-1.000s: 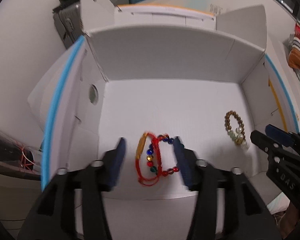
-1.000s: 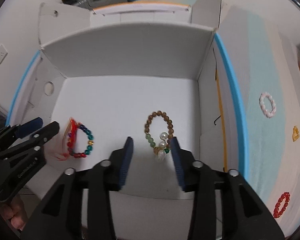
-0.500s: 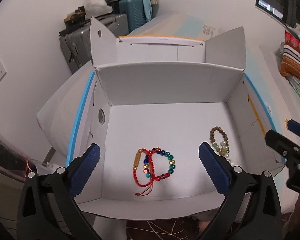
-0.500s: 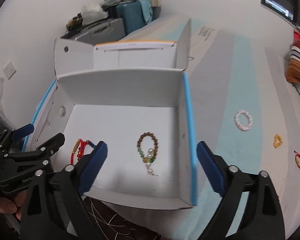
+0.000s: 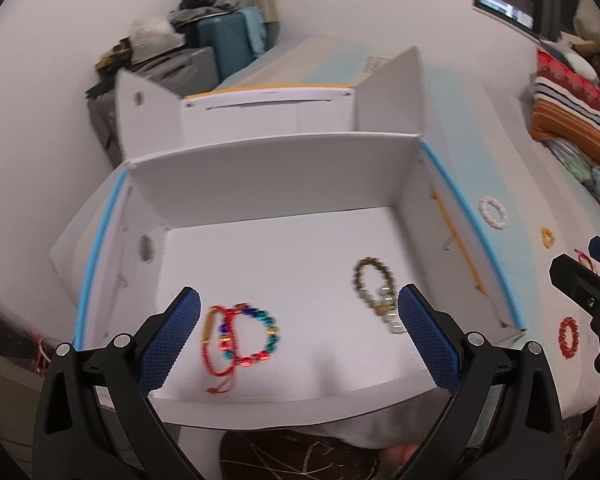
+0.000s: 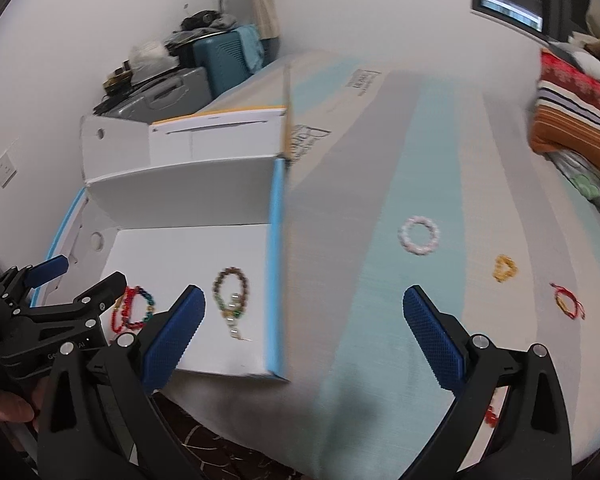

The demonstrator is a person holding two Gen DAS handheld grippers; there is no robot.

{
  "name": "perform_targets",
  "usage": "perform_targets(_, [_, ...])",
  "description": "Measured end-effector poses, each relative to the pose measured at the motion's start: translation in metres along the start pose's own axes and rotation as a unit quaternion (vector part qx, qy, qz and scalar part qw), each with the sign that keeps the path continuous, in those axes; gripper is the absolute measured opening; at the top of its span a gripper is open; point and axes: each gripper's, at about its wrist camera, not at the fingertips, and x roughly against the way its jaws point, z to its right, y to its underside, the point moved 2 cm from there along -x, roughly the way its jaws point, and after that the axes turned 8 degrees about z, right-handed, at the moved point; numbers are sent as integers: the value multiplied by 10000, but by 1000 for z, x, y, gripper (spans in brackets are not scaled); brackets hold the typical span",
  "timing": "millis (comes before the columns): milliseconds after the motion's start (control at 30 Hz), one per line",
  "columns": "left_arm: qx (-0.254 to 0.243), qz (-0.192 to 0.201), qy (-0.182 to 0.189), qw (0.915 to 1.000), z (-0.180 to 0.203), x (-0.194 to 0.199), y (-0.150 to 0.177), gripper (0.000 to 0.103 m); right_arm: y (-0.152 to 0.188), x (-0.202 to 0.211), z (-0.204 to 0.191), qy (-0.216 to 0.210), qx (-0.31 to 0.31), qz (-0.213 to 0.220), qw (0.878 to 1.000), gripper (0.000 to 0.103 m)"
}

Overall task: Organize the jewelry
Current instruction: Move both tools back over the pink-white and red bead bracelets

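An open white cardboard box (image 5: 276, 176) (image 6: 180, 196) lies on the bed. In it lie a red cord bracelet with coloured beads (image 5: 240, 334) (image 6: 134, 308) and a brown bead bracelet with pearls (image 5: 376, 284) (image 6: 232, 296). My left gripper (image 5: 298, 338) is open and empty above the box's near edge. My right gripper (image 6: 302, 338) is open and empty, to the right of the box over the bedsheet. On the sheet lie a white bead bracelet (image 6: 419, 236) (image 5: 493, 213), a yellow piece (image 6: 505, 269) (image 5: 547, 237), a red cord bracelet (image 6: 567, 300) and a red bead bracelet (image 5: 568, 337).
The bed has a grey and pale blue striped sheet (image 6: 420, 152). Folded striped blankets (image 6: 576, 120) lie at the far right. Suitcases with clutter (image 6: 172, 80) stand by the wall behind the box. The box flaps (image 5: 388, 92) stand up at the back.
Both grippers opened wide and drew back and up from the box, leaving their bracelets inside. The right gripper swung right, over the bedsheet with the loose jewelry.
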Motion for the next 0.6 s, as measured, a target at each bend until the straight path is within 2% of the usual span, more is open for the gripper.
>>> perform_targets(600, [-486, 146, 733, 9960, 117, 5, -16, 97, 25, 44, 121, 771, -609, 135, 9951, 95])
